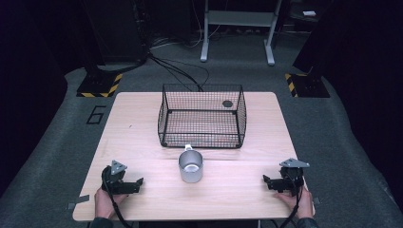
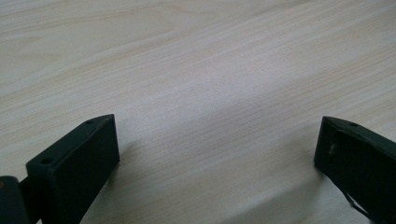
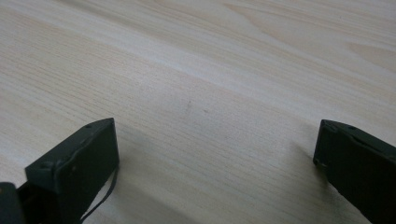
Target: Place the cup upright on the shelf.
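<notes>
Both tongs, the left tongs [image 1: 138,182] and the right tongs [image 1: 266,181], are held wide apart and empty at the near corners of the bench [image 1: 142,123]. Between them a metal mug [image 1: 190,166] stands upright, just before a wire basket [image 1: 202,115].

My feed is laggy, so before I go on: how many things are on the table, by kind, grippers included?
Wire basket: 1
Metal mug: 1
Grippers: 2, the left gripper and the right gripper, both open with nothing between the jaws
Total: 4
</notes>
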Motion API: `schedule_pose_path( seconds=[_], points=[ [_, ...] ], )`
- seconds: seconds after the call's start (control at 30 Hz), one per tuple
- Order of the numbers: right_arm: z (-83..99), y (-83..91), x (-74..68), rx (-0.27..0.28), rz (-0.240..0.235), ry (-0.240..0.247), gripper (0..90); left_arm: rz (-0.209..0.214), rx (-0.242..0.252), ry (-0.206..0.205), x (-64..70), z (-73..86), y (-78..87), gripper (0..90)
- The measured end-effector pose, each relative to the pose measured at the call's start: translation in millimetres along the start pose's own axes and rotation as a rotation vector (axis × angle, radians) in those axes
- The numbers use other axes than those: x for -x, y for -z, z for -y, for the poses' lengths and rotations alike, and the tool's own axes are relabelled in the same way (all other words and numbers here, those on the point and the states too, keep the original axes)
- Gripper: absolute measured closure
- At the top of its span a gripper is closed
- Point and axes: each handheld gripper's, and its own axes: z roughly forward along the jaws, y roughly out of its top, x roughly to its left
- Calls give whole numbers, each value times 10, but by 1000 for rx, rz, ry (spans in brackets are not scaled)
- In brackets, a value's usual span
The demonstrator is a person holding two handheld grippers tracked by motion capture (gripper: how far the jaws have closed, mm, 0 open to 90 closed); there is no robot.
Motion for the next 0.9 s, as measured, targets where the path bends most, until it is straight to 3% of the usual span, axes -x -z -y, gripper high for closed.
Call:
schedule_pose_path(
  seconds=[0.1,0.37,0.9],
  points=[
    [5,8,11,-7,-8,2,0,22,17,22,22,3,28,0],
    [16,15,-21,-4,21,-23,0,69,46,24,138,-46,143,0],
    [12,12,-12,-4,10,-26,0,143,105,-30,496,-243,280,0]
  ],
)
